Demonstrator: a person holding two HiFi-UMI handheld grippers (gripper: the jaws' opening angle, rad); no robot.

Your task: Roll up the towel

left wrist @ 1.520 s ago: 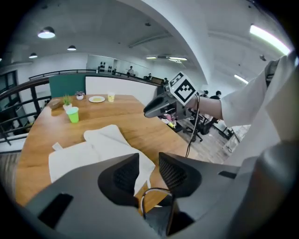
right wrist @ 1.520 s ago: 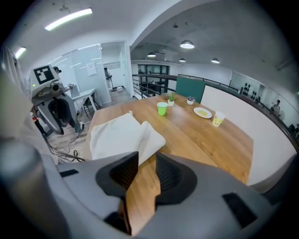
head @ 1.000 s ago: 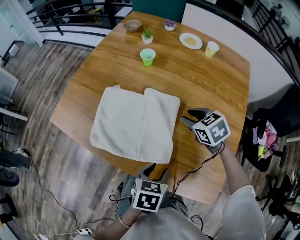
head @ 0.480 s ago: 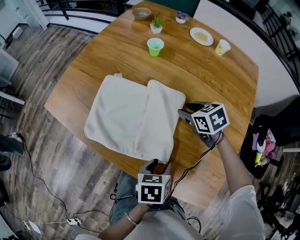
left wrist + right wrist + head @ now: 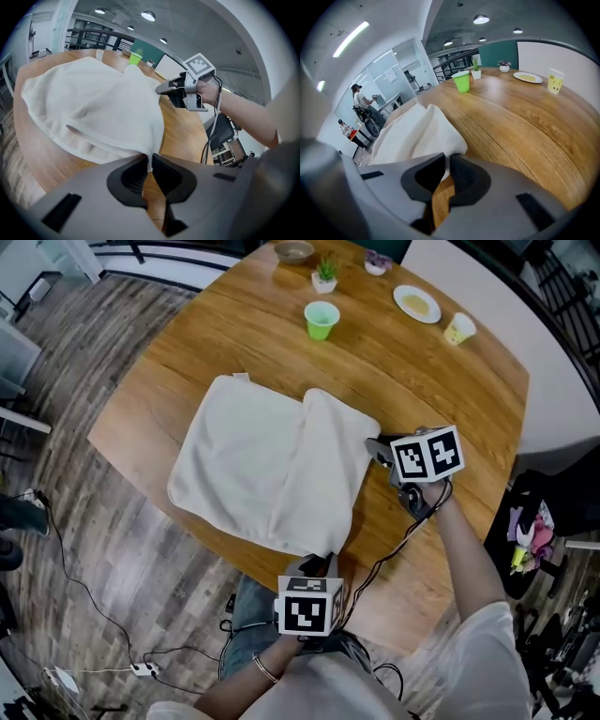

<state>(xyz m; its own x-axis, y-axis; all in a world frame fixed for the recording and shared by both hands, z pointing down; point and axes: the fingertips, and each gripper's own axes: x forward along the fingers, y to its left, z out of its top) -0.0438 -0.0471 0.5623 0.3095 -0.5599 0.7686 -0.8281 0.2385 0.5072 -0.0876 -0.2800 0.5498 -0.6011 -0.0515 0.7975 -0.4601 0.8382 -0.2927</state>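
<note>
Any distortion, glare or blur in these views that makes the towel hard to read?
Head view: sharp and evenly lit, only mild bending at the edges, and the folds of the towel are clear. Left gripper view: heavy fisheye with black corners; the ceiling lights are bright but put no glare on the towel. Right gripper view: same fisheye, table grain crisp, nearest foreground soft.

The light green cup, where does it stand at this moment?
In the head view the light green cup stands at the far side of the wooden table, beyond the white towel and close to the small potted plant.
</note>
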